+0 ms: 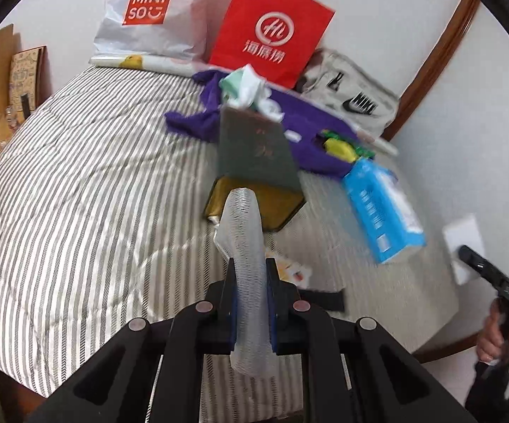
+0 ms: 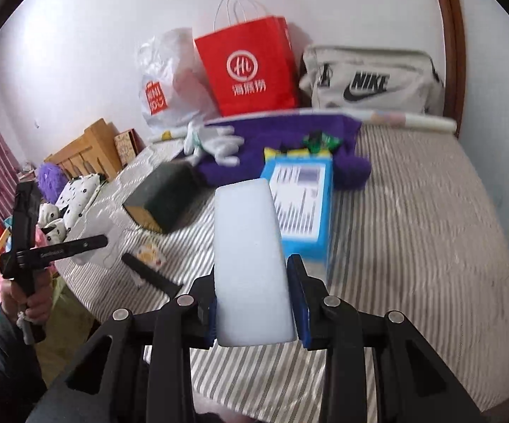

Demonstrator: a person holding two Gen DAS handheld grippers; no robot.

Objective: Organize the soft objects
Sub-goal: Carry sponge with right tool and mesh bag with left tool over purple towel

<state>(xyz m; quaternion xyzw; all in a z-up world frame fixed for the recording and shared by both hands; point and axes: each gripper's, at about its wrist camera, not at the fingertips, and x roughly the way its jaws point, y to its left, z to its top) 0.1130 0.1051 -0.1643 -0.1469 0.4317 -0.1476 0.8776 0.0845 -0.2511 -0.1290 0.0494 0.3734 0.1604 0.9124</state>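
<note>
My left gripper (image 1: 250, 299) is shut on a white mesh foam sleeve (image 1: 245, 243) and holds it above the striped bed (image 1: 78, 194). My right gripper (image 2: 254, 303) is shut on a white foam block (image 2: 250, 257). On the bed lie a dark green scouring sponge with a yellow base (image 1: 254, 151), also in the right wrist view (image 2: 162, 197), a purple cloth (image 1: 303, 116), white gloves (image 2: 215, 141), a yellow-green sponge pack (image 1: 342, 148) and a blue tissue pack (image 1: 381, 208). The blue pack also shows in the right wrist view (image 2: 300, 204).
A red paper bag (image 1: 272, 31), a white MINISO plastic bag (image 1: 148, 14) and a grey Nike bag (image 1: 353, 95) stand against the wall at the bed's far edge. A rolled poster (image 2: 413, 120) lies there. A black comb (image 2: 148, 275) and a small packet (image 2: 150, 255) lie near the bed edge.
</note>
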